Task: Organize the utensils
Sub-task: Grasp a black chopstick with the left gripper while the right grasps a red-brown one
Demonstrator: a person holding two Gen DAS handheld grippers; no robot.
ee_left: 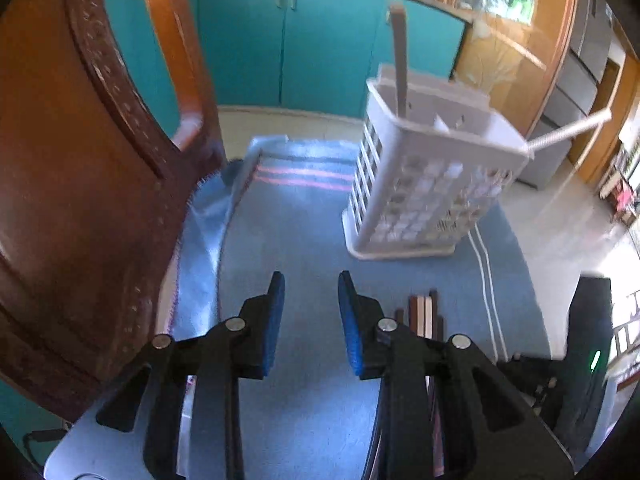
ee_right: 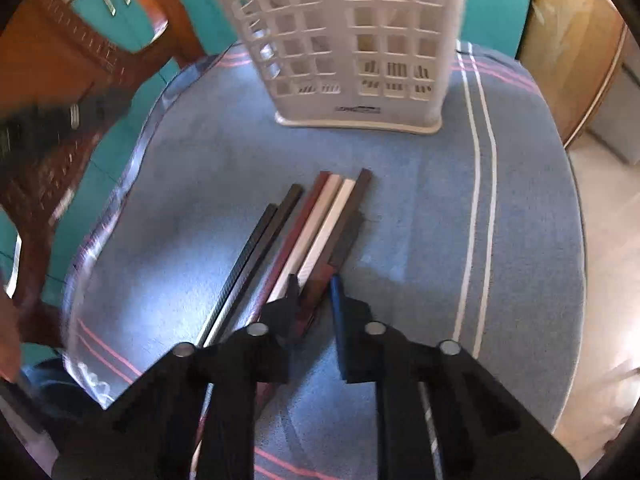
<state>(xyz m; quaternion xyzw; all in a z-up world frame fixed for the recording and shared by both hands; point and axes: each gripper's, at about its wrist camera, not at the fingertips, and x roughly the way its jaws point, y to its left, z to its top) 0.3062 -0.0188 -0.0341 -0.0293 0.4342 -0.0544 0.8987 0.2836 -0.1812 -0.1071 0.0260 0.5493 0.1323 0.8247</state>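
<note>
Left gripper pitched steeply down over the blue cloth covering the bench, fingers apart with only bare cloth between the blue pads. Nothing held.

Right gripper also tilted down hard, tips at the near end of the chopstick bundle. In the right wrist view its fingers show a narrow gap with a reddish-brown stick's end lying in it; whether the pads actually press on it I cannot tell, frame is blurred.

Chopsticks lie flat on the cloth, side by side and touching, long axes running from the right gripper away toward the white lattice utensil basket, slanted slightly right. Colours: black pair on the left, then reddish-brown, white, dark brown.

Basket stands upright beyond the far ends of the sticks, apart from them. In the left wrist view one tan stick stands near-vertical inside the basket, and a white one leans out to the right over the rim. Wooden chair at the left edge of the bench.
</note>
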